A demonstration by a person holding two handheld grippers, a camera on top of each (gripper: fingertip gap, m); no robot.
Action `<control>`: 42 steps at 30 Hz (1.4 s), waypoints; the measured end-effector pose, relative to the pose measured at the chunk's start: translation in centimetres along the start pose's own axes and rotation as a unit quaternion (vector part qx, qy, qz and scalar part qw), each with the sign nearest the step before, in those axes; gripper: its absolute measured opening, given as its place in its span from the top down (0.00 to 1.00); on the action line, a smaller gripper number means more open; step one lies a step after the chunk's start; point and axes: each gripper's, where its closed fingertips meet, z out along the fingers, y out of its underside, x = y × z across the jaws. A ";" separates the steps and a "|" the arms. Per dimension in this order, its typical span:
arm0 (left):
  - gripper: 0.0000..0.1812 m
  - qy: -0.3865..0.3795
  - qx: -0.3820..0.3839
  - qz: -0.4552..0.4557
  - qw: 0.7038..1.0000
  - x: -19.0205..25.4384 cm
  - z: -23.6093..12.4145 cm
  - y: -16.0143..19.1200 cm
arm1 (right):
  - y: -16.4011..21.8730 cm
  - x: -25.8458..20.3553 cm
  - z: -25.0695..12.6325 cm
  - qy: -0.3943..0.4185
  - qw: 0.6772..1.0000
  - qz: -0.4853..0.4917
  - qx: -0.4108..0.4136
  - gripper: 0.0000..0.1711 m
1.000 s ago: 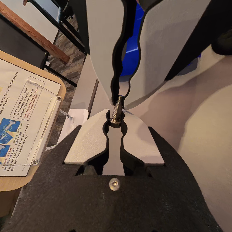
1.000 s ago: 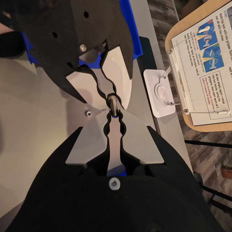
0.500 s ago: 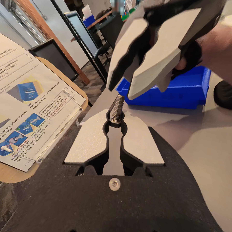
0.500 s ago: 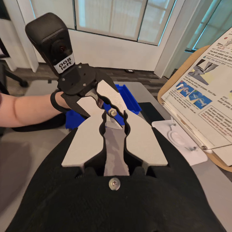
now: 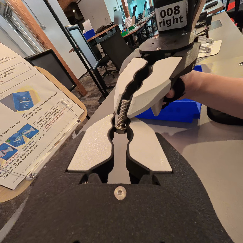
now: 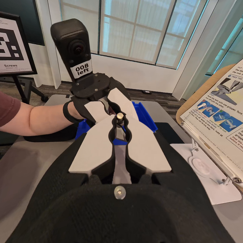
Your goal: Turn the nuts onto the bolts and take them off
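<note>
A steel bolt [image 5: 121, 114] is held between both grippers above the grey table [image 5: 203, 164]. My left gripper [image 5: 120, 119] is shut on the bolt's hex end, which sits in the first notch of its fingers. The threaded shank points up and away. My right gripper [image 5: 124, 109] comes down from above and is shut on the upper end of the shank. In the right wrist view the bolt's end [image 6: 120, 116] shows between the tips of my right gripper [image 6: 119, 119], with the left gripper [image 6: 113, 113] just beyond. No nut is visible.
A blue bin [image 5: 171, 113] stands on the table behind the grippers and also shows in the right wrist view [image 6: 143, 118]. An instruction board [image 6: 217, 118] on a white stand base [image 6: 205, 173] stands to one side. A person's forearms [image 6: 39, 118] hold the grippers. Both grippers' tips are close together, under 4 cm apart.
Both grippers tilted up from the table. My right gripper let go of the bolt's tip, hovered above it half a second ago, and is now closed on the shank again. My left gripper kept its hold.
</note>
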 end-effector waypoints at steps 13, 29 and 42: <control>0.88 -0.016 -0.046 0.054 0.997 0.3 0.8 1.8 | 0.5 0.2 -0.6 0.048 0.994 0.029 -0.098 0.94; 0.92 -0.034 -0.041 0.050 0.997 0.0 1.1 1.7 | 1.3 0.9 -0.3 0.075 0.986 0.093 -0.116 0.94; 0.93 -0.030 -0.032 0.036 0.998 0.0 1.2 1.5 | 0.9 0.8 -0.3 0.076 0.987 0.085 -0.114 0.94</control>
